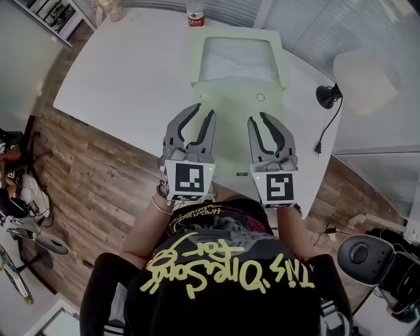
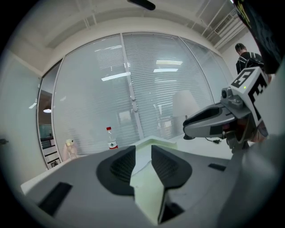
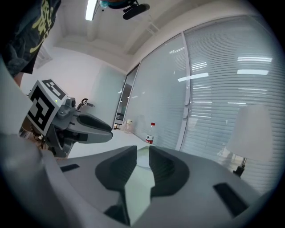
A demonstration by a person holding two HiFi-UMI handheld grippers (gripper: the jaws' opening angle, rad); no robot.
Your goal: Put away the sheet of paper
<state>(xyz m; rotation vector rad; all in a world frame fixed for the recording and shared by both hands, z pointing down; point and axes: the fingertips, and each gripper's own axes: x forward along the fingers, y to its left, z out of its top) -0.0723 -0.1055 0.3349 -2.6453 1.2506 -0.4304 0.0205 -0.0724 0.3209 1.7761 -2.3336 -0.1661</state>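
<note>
A white table (image 1: 125, 79) carries a pale green folder (image 1: 239, 125). The folder lies flat and reaches from the near edge of the table to the far edge. The sheet of paper (image 1: 236, 59) is white and lies in the far part of the folder, close to the far edge of the table, with a green rim around it on three sides.

The left gripper (image 1: 203, 110) is over the near left part of the folder, and the right gripper (image 1: 259, 117) is over the near right part. They are side by side and point toward the far edge. On each gripper the jaws stand only a little apart, with a narrow gap between the pads. In both gripper views only the green surface under them shows through this gap; the pads clasp nothing, so both tools are empty.

A bottle (image 1: 195, 13) with a red cap stands upright at the far edge of the table, just beyond the folder. A lamp (image 1: 365, 79) with a white shade stands near the right edge.
</note>
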